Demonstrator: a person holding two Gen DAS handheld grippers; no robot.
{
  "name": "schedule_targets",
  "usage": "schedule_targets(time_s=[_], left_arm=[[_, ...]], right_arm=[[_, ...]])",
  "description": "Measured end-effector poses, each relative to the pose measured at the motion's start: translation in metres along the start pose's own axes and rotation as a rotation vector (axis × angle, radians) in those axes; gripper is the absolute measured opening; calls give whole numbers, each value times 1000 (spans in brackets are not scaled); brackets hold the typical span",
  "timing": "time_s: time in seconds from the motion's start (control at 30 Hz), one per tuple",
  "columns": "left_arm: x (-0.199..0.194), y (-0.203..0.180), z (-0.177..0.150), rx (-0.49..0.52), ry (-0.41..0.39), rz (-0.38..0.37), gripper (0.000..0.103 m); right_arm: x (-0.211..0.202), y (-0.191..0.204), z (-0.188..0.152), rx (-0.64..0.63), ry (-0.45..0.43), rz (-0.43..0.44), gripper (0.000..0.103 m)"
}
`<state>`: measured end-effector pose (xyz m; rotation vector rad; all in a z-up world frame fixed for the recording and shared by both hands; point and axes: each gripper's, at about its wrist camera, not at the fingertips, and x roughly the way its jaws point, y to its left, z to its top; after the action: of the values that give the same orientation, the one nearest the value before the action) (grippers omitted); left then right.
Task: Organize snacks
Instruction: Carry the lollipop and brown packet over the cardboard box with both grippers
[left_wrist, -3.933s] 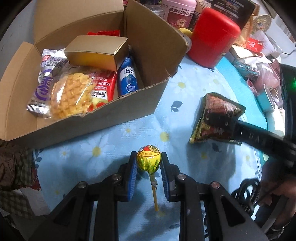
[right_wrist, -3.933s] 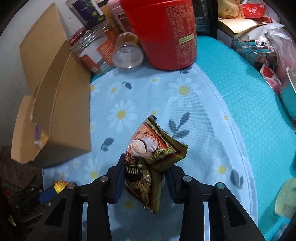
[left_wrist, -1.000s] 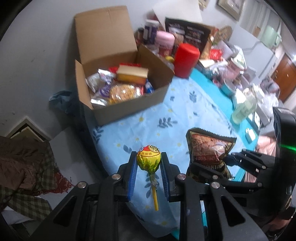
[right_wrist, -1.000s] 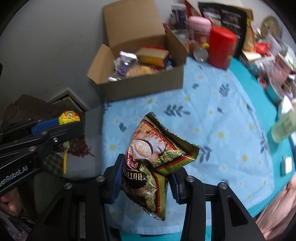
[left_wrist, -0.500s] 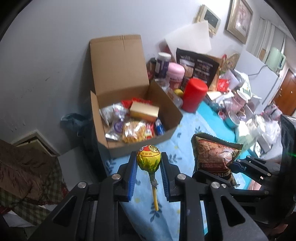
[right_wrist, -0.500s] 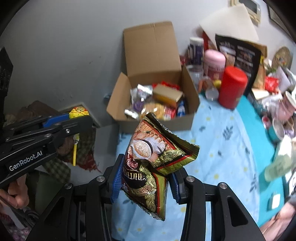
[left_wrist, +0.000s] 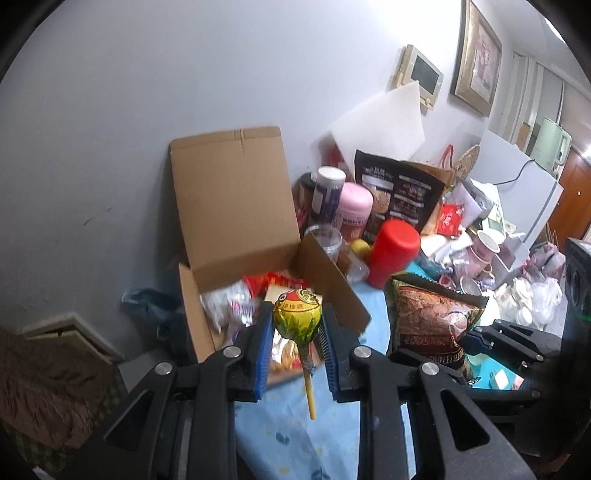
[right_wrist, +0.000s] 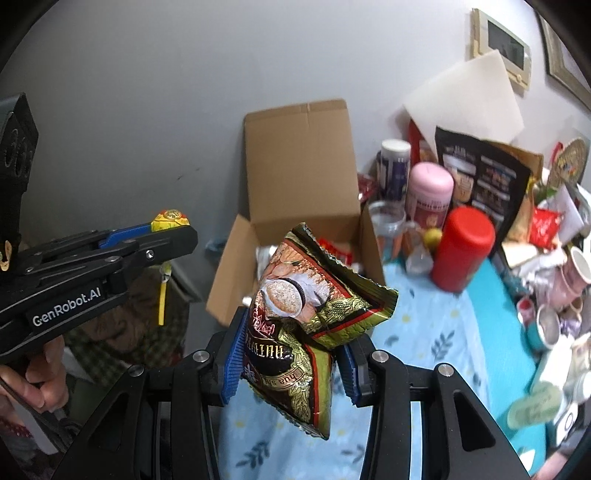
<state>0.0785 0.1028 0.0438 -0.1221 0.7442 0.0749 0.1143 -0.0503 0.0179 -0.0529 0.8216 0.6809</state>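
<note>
My left gripper (left_wrist: 296, 317) is shut on a yellow-wrapped lollipop (left_wrist: 297, 316), its stick hanging down between the blue pads. My right gripper (right_wrist: 290, 332) is shut on a brown and green snack packet (right_wrist: 295, 317), which also shows at the right of the left wrist view as the packet (left_wrist: 430, 317). An open cardboard box (left_wrist: 229, 206) with several snacks inside stands on the flowered blue cloth (left_wrist: 273, 428), against the grey wall. Both grippers hang high in the air in front of the box. In the right wrist view the left gripper (right_wrist: 171, 223) and its lollipop (right_wrist: 170, 218) are at the left.
Behind and right of the box stand a red canister (left_wrist: 391, 251), a pink jar (left_wrist: 354, 210), a dark printed bag (left_wrist: 399, 192) and more clutter. A person's hand (right_wrist: 40, 376) holds the left gripper's handle. Left of the table lies checked cloth (left_wrist: 44, 398) on the floor.
Both grippers have risen and tilted up with their loads, so the wall and pictures come into view and the box sits lower and closer in frame. The grips are unchanged.
</note>
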Motion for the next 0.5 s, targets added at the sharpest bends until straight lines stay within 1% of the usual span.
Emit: schedule_targets(time_s=[0.27, 0.4, 0.5], left_arm=[[48, 19, 43, 11, 0, 4, 24], [81, 31, 56, 9, 24, 4, 24], [106, 37, 60, 9, 46, 6, 24]], right_arm=[[39, -12, 46, -7, -24, -11, 43], [70, -21, 66, -9, -24, -14, 43], [94, -29, 74, -8, -12, -19, 43]])
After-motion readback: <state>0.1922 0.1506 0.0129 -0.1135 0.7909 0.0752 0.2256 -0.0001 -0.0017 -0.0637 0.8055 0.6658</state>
